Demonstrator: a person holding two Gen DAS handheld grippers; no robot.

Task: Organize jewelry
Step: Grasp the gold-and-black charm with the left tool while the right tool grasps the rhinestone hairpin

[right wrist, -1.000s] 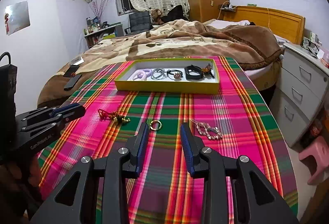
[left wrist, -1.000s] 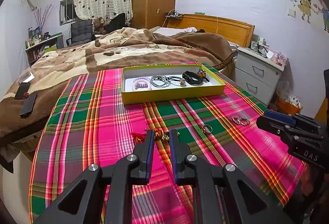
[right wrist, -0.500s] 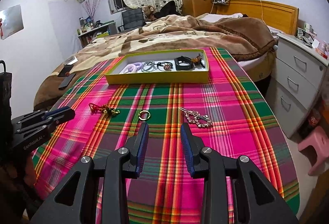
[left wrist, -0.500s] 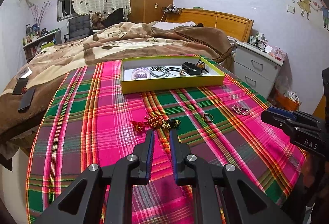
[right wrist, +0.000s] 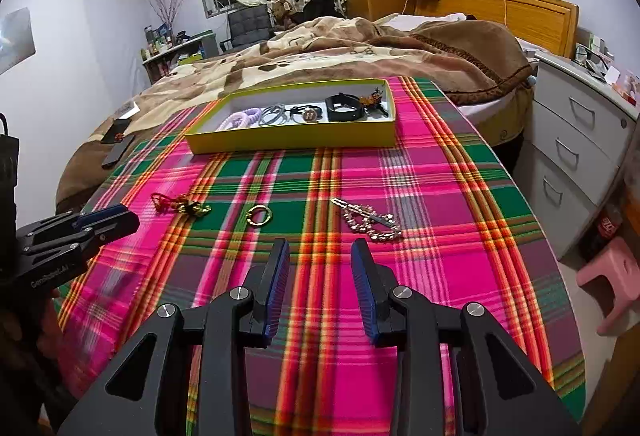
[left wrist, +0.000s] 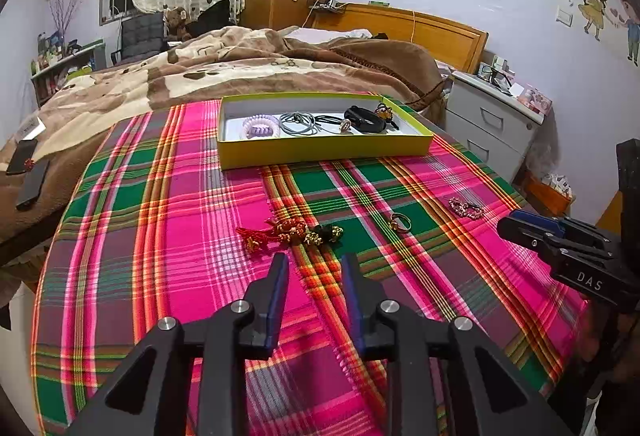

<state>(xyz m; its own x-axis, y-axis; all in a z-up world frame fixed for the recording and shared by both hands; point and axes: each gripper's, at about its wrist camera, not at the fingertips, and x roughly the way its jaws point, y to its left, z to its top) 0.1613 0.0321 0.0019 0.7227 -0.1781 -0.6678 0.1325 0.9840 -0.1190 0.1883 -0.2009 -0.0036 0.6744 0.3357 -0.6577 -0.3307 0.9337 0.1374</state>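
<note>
A plaid cloth (right wrist: 420,171) in pink and green covers the table. On the left, the left gripper (left wrist: 314,262) hovers over the near part of the table, its blue-padded fingers spread apart and holding nothing. Just beyond its tips lies a red and gold knotted charm (left wrist: 290,230) on the cloth. Toward the far edge sits a shallow yellow tray (left wrist: 320,151) with a white floor. Inside it, from left to right, lie a lilac coil hair tie (left wrist: 261,126), a bundle of grey hair ties (left wrist: 298,123), a black cord with a round pendant (right wrist: 309,114), a black wristband (left wrist: 366,118), and an orange and black ornament (right wrist: 374,99) in the far right corner. In front of the tray, a gold ring (right wrist: 259,215) rests near the table's middle, and to its right a beaded hair clip (right wrist: 370,222). The right gripper (right wrist: 320,250) hangs over the near edge, fingers parted and empty, between ring and clip.
</note>
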